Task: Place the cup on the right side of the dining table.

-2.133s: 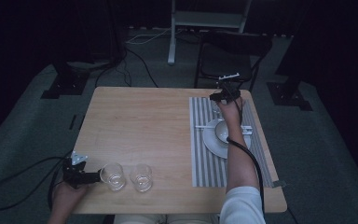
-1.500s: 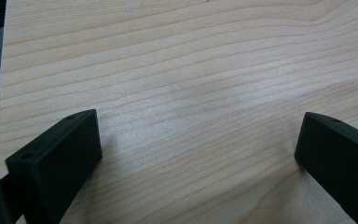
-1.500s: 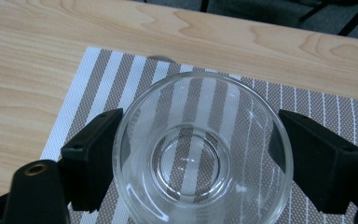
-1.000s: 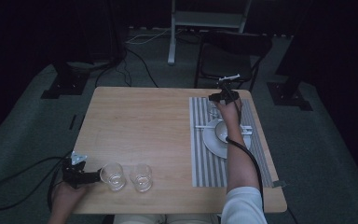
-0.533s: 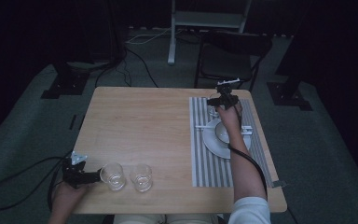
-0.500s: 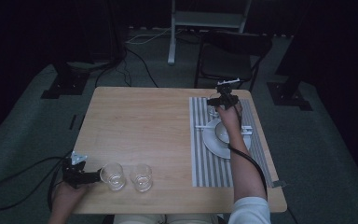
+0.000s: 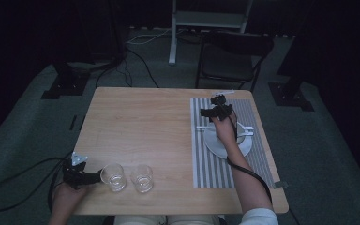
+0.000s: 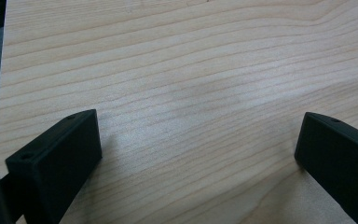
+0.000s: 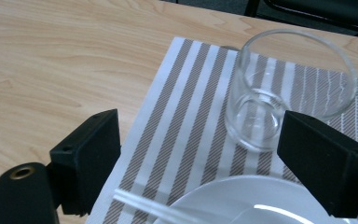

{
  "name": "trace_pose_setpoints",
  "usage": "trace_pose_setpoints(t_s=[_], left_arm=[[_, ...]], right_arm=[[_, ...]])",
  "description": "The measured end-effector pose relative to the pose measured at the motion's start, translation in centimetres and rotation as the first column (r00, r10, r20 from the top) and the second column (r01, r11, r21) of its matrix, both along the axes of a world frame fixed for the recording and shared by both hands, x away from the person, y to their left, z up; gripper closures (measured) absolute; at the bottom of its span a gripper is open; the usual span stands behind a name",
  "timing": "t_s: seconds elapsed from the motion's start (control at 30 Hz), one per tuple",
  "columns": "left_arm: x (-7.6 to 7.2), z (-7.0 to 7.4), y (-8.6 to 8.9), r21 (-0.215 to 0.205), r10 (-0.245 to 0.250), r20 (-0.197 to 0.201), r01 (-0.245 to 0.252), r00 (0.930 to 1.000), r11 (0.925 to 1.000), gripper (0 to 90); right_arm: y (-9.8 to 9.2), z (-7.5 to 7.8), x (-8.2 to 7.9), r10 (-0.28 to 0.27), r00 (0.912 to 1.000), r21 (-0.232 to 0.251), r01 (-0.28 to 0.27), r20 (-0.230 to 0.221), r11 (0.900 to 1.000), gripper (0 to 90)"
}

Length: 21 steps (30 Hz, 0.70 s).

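Observation:
My right gripper (image 7: 214, 111) hovers over the far part of a striped placemat (image 7: 215, 161), its jaws spread wide. In the right gripper view the open gripper (image 9: 200, 126) faces a clear empty glass (image 9: 289, 88) standing upright on the placemat (image 9: 186, 116), just ahead of the right jaw and not gripped. A white plate (image 7: 220, 145) lies right behind it, also seen as the plate (image 9: 223, 200). My left gripper (image 7: 86, 176) rests at the near left corner, open, beside two clear glasses (image 7: 113, 177) (image 7: 142, 177). The left gripper (image 8: 198, 121) has bare wood between its jaws.
A white utensil (image 7: 244, 130) lies across the plate, and its thin end (image 9: 140, 203) shows in the right gripper view. The wooden table (image 7: 140, 126) has wide bare room in its middle. A black chair (image 7: 229, 58) stands behind the far edge. Cables trail on the floor at left.
My right gripper has drawn back a little toward the near side and to the left over the placemat. The left hand and the two glasses have stayed put.

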<state>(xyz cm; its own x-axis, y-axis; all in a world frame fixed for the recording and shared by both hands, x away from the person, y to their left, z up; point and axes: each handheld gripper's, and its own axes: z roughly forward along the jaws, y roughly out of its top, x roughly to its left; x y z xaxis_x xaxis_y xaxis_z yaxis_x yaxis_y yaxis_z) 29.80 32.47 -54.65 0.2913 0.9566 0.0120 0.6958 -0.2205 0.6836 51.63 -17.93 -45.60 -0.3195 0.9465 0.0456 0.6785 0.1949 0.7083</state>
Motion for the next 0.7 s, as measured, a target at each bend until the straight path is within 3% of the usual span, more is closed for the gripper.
trace_pose_setpoints(t_s=[0.33, 0.7], left_arm=[[0.0, 0.0, 0.0, 0.000, 0.000, 0.000, 0.000, 1.0000, 1.0000, 0.8], [0.0, 0.0, 0.0, 0.000, 0.000, 0.000, 0.000, 1.0000, 1.0000, 0.8]], right_arm=[[1.1, -0.5, -2.9, 0.054, 0.9978, 0.031, -0.055, 0.038, 0.998, 13.0], [2.0, -1.4, -6.2, 0.103, 0.9914, 0.023, -0.106, 0.080, 0.994, 12.7]])
